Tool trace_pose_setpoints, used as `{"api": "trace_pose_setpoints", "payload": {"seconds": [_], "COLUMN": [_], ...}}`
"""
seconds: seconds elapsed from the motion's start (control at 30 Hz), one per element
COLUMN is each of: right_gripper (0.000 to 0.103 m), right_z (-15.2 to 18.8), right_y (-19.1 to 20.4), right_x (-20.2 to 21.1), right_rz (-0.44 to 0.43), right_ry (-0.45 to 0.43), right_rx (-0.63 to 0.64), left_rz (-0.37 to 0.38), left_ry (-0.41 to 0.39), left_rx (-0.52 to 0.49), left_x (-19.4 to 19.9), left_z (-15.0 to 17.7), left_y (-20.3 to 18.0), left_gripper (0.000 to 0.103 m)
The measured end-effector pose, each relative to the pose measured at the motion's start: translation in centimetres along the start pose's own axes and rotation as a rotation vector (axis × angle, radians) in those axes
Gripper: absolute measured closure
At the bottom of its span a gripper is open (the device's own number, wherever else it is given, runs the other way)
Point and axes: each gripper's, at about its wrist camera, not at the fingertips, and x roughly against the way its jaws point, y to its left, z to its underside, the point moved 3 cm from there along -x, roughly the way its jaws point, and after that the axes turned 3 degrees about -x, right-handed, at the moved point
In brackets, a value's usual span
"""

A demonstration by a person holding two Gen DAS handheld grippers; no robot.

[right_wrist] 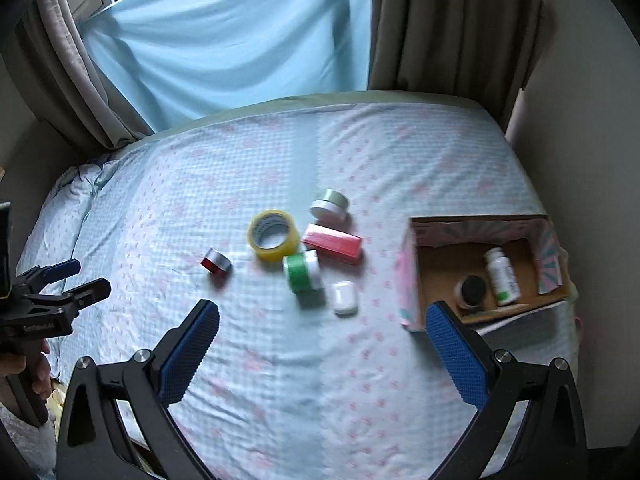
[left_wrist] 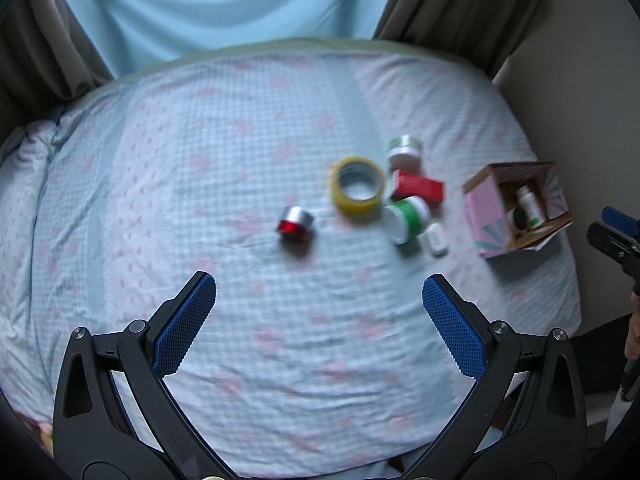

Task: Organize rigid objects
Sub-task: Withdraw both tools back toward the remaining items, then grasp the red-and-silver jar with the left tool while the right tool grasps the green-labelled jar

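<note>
On the bed lie a yellow tape roll [left_wrist: 357, 190] [right_wrist: 273, 235], a red-and-silver tape roll [left_wrist: 295, 225] [right_wrist: 216, 265], a green tape roll [left_wrist: 409, 218] [right_wrist: 303, 272], a red box [left_wrist: 417, 187] [right_wrist: 333, 242], a white jar with a pale green lid [left_wrist: 405, 151] [right_wrist: 330, 205] and a small white case [left_wrist: 435, 240] [right_wrist: 345, 297]. A pink open box [left_wrist: 484, 208] [right_wrist: 409, 276] at the right holds a white bottle [right_wrist: 501, 276] and a dark jar [right_wrist: 473, 291]. My left gripper [left_wrist: 319, 292] is open and empty, above the bed short of the objects. My right gripper [right_wrist: 322, 320] is open and empty, near the box.
The bed [left_wrist: 200, 168] has a light blue checked sheet with pink marks. Curtains [right_wrist: 452, 20] and a blue cloth [right_wrist: 240, 36] hang behind it. A wall [right_wrist: 580, 120] runs along the right side. The other gripper shows at the edge of each view.
</note>
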Motion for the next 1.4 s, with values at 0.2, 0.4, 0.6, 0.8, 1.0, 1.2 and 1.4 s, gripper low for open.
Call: {"api": "trace_pose_setpoints", "payload": {"seconds": [0.2,0.4,0.6,0.8,1.0,1.2,1.4], "right_gripper": [0.0,0.0,0.0,0.0,0.007,0.032,0.049], "right_z": [-0.5,-1.0,-1.4,-1.6,-1.0,-0.3,0.1], "right_y": [2.4,2.9,2.9,2.8,2.4,2.3,2.3], "right_x": [-6.1,-13.6,-21.0,-27.7,-31.7,-33.6,-34.2], "right_rz": [-0.003,0.024,0.05,0.057,0.054,0.041,0.042], "right_ry": [0.082,0.198,0.311,0.395,0.468,0.529,0.553], "right_rx": [0.026,0.055,0.085,0.122,0.119,0.148,0.152], "left_rz": [0.033,0.053,0.045,0.052,0.058,0.058,0.049], "left_ry": [0.082,0.198,0.296,0.389,0.466,0.499,0.491], "left_rx": [0.011,-0.002,-0.061,-0.081,-0.114,-0.141,-0.155], "left_x": [-6.4,-14.4,-21.4,-27.6,-31.3,-33.0,-33.6], "left_z": [-1.2,-3.3,-4.8,-5.0,-4.2,-3.7,-3.9], "left_y": [3.0,3.4,2.9,3.0,2.7,1.9,0.5], "left_gripper": [0.0,0.0,0.001,0.007,0.025,0.048,0.05]}}
